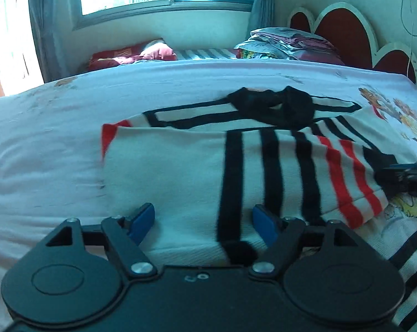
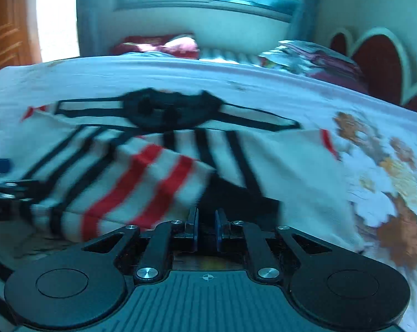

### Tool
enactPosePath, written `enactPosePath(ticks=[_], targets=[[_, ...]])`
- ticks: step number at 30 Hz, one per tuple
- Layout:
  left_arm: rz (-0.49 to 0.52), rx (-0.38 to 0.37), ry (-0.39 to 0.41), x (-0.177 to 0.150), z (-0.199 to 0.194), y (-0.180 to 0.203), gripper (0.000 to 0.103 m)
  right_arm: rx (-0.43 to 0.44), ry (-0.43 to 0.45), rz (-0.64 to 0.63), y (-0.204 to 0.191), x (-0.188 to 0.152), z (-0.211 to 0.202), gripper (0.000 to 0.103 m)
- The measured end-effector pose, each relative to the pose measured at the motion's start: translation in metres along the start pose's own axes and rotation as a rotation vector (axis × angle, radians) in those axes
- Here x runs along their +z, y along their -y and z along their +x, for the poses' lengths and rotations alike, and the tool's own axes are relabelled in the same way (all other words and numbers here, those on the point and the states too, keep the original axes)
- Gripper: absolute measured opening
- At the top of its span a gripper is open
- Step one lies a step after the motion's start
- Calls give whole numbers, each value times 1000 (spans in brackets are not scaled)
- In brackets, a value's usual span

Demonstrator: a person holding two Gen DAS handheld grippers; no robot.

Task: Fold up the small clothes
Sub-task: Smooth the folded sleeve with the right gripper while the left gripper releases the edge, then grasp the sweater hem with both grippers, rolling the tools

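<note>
**Blue pads wide on the left, pinched on the right**

Blue-padded left gripper (image 1: pixel 203 221) stands with its jaws spread wide over the folded edge of the striped garment (image 1: pixel 180 171), pads clear of the white knit. The right gripper (image 2: pixel 207 228) has its jaws almost together at the dark hem; whether cloth is caught there, I can't tell. The garment lies on the bed sheet (image 1: pixel 42 144), its black collar (image 1: pixel 274 106) on the far side. Beyond sit a clothes pile (image 1: pixel 288 43) and the red headboard (image 1: pixel 343 31).
</note>
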State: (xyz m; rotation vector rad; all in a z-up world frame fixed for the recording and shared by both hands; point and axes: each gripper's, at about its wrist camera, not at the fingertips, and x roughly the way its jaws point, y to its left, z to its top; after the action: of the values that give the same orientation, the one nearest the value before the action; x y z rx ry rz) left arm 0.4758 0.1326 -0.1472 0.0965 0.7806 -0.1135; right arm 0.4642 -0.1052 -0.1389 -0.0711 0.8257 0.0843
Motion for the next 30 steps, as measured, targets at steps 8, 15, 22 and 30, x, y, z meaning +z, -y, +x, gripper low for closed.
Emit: enactPosePath(ticks=[8,15,22,30], targets=[[11,49,-7,-1,-2,0,77,0,5,-2,23,0,-3,10],[30,61,-9,-3,-5,1,77,0,-5,47,26,-7,-6,40],[-26,96,17,-17,-49,-8,90,114,47,142,53,-11,-47,40],[-69,183,-36,-71,-97,-9,90,131,34,164,88,-66,-95,40]])
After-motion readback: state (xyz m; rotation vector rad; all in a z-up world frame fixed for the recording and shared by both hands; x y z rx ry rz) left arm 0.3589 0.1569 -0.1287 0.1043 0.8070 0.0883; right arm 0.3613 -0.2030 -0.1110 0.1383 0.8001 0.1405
